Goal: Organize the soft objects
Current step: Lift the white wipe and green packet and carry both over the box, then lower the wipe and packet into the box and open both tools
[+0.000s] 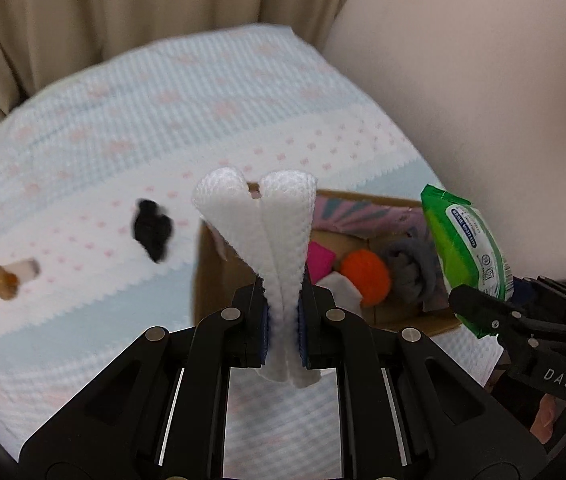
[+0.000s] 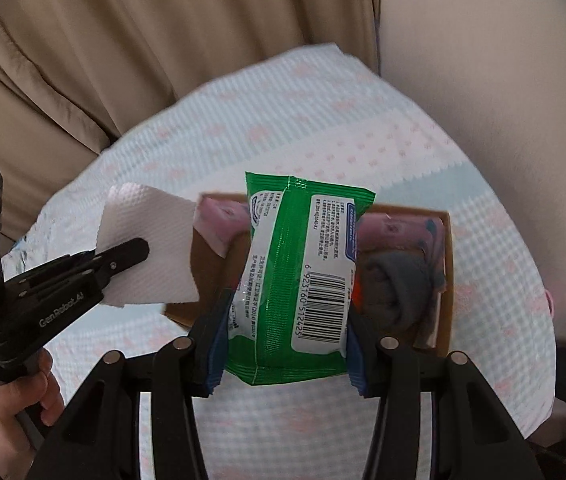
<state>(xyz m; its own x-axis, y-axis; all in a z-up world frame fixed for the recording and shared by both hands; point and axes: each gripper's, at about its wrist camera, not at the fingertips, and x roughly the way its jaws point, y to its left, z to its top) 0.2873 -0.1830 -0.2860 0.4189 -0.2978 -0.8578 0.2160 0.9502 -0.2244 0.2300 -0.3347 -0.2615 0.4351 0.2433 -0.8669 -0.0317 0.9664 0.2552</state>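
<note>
Left gripper [image 1: 283, 312]: clamped on a folded white towel [image 1: 271, 232], held up just beside the box's left edge.
Right gripper [image 2: 283, 344]: clamped on a green wipes pack [image 2: 295, 272], held over the box [image 2: 445, 280].
Box: holds a grey sock [image 1: 411, 268], orange ball [image 1: 365, 274], pink items.
Bed [image 1: 123, 120]: black cloth [image 1: 153, 232], small bottle [image 1: 13, 276].

Black two-finger grippers: 2 [image 1: 283, 320] [image 2: 283, 344]
Brown cardboard box [image 1: 207, 280]: 1
Green plastic wipes pack [image 2: 295, 280]: 1
Folded white paper towel [image 1: 279, 232]: 1
Orange pom-pom [image 1: 365, 276]: 1
Rolled grey sock [image 1: 413, 270]: 1
</note>
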